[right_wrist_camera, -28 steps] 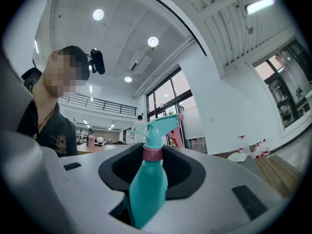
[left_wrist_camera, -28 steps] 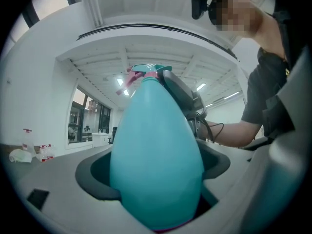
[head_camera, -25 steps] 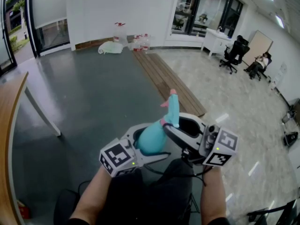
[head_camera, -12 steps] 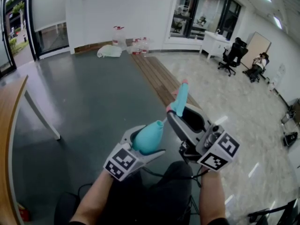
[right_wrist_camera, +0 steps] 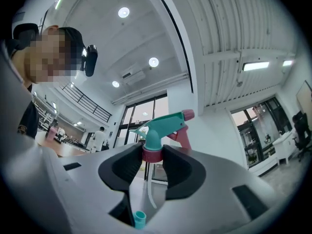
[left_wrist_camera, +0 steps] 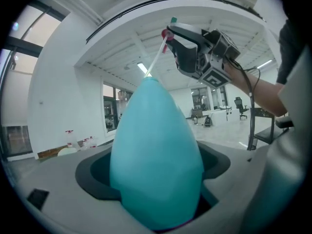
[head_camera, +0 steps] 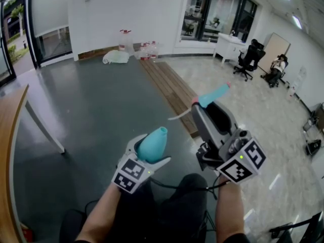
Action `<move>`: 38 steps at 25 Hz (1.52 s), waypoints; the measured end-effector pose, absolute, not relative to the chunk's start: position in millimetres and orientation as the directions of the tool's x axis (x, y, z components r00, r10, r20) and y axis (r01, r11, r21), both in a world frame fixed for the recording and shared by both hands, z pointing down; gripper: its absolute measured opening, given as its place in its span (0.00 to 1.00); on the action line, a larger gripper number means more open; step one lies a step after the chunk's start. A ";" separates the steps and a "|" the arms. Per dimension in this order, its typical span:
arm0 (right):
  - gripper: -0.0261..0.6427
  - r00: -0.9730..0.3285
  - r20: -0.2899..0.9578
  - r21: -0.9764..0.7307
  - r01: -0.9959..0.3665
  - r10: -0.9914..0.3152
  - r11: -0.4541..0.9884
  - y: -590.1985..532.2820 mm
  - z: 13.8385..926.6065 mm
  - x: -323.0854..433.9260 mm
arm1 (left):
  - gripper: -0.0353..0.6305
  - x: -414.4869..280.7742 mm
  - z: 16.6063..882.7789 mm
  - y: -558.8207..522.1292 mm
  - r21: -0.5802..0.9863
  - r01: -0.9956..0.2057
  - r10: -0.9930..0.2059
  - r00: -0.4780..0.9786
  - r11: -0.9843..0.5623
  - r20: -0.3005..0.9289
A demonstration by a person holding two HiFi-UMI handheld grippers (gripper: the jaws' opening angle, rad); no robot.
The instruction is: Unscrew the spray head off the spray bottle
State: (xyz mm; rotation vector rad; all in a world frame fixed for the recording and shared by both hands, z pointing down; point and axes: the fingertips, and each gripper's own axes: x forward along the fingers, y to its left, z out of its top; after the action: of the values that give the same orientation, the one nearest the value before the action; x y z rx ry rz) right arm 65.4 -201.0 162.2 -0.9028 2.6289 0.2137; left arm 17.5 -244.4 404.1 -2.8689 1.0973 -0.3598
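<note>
While the right gripper (right_wrist_camera: 152,158) clamps the pink collar (right_wrist_camera: 152,153) of the spray head (right_wrist_camera: 165,123), thin tube (right_wrist_camera: 149,191) dangling below its jaws, the left gripper (head_camera: 148,160) squeezes the bottle (left_wrist_camera: 156,150) at its belly, neck pointing forward. Both seem light, slick plastic; the stiff collar likely gives the surest hold.

We see a smooth teal plastic spray bottle (head_camera: 152,145), a plastic spray head (head_camera: 212,96), a glossy dark floor (head_camera: 96,100) and, at left, a wooden table (head_camera: 7,151).

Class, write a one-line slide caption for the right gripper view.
Right claw grips the spray head by its pink collar, dip tube hanging below.
</note>
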 end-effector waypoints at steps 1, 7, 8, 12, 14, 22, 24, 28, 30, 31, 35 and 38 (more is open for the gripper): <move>0.25 -0.728 -0.374 0.023 -0.627 -0.575 0.779 -202.6 164.1 67.3 | 0.74 16.0 402.2 -245.5 -0.127 -0.659 -0.670 0.717 -0.742 0.192; 0.25 -0.691 -0.339 0.013 -0.682 -0.638 0.732 -213.3 188.4 75.1 | 0.74 11.1 385.5 -250.6 -0.130 -0.684 -0.696 0.702 -0.718 0.153; 0.25 -0.685 -0.333 0.011 -0.690 -0.648 0.724 -214.9 192.4 76.0 | 0.74 10.7 382.5 -250.9 -0.129 -0.686 -0.698 0.701 -0.716 0.147; 0.25 -0.657 -0.307 0.009 -0.726 -0.689 0.688 -219.5 210.0 81.0 | 0.74 11.3 372.7 -251.2 -0.128 -0.695 -0.707 0.696 -0.707 0.125; 0.25 -0.642 -0.290 0.012 -0.744 -0.710 0.668 -220.6 220.5 83.9 | 0.74 13.3 368.6 -250.6 -0.127 -0.698 -0.710 0.695 -0.704 0.114; 0.25 -0.566 -0.214 0.041 -0.819 -0.796 0.572 -227.2 258.9 93.8 | 0.74 21.6 356.8 -247.0 -0.128 -0.696 -0.707 0.702 -0.707 0.090; 0.25 -0.548 -0.197 0.056 -0.834 -0.813 0.549 -227.5 267.0 95.5 | 0.74 23.1 354.9 -246.4 -0.128 -0.697 -0.708 0.701 -0.705 0.084; 0.25 -0.521 -0.174 0.068 -0.853 -0.835 0.518 -225.9 284.6 92.5 | 0.74 21.3 353.9 -245.4 -0.129 -0.702 -0.713 0.698 -0.700 0.068; 0.25 -0.512 -0.170 0.068 -0.859 -0.842 0.508 -224.3 287.3 92.3 | 0.74 20.5 350.0 -244.8 -0.128 -0.708 -0.718 0.694 -0.695 0.058; 0.25 -0.507 -0.169 0.068 -0.861 -0.845 0.504 -224.4 286.8 92.8 | 0.74 20.2 346.8 -245.5 -0.126 -0.711 -0.721 0.691 -0.692 0.053; 0.25 -0.494 -0.169 0.063 -0.869 -0.853 0.491 -223.5 289.9 94.2 | 0.74 17.7 340.7 -246.0 -0.121 -0.724 -0.732 0.681 -0.679 0.029; 0.25 -0.489 -0.167 0.058 -0.872 -0.856 0.486 -224.5 293.5 94.5 | 0.74 15.3 337.9 -247.0 -0.120 -0.733 -0.739 0.673 -0.669 0.010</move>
State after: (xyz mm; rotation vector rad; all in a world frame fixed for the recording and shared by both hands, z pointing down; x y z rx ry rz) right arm 94.5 -224.5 293.5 -1.5223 2.6072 0.2052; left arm 15.3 -247.0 337.9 -2.7763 1.2255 -0.0874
